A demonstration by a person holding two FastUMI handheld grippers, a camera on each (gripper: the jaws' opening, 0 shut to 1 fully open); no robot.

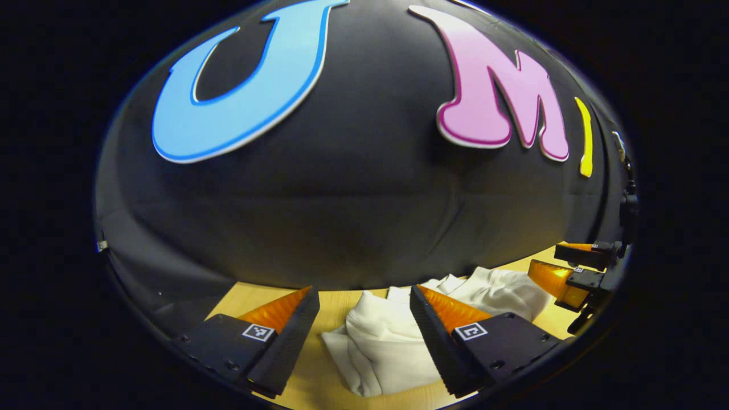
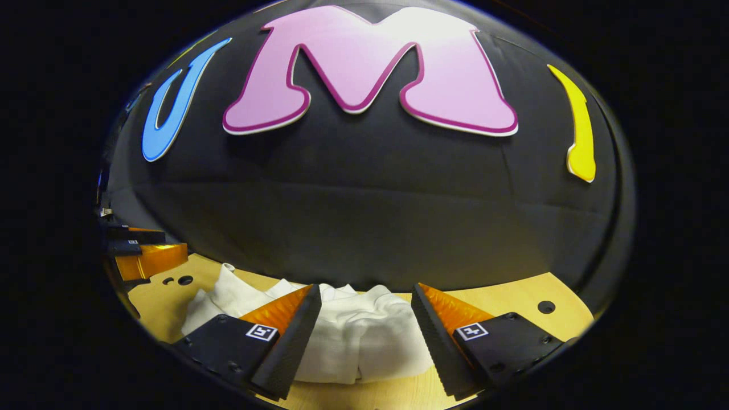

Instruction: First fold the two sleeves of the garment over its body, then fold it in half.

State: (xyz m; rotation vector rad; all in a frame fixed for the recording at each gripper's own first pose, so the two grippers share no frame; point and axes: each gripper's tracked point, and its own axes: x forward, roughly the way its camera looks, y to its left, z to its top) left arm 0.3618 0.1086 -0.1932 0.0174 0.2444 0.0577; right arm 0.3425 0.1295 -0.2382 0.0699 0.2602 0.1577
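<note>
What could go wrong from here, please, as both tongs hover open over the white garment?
1. The garment lies bunched on the table, so the left tongs may pinch several layers rather than one sleeve.
2. The right tongs are close to the left pair, so both could collide while folding.
3. The garment lies against the booth wall, so its far edge is hard to see.

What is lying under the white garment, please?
The white garment lies bunched on the light wooden table, whose bare top shows around it, with holes near the edges. The part of the table directly beneath the cloth is covered, so anything there cannot be seen.
</note>
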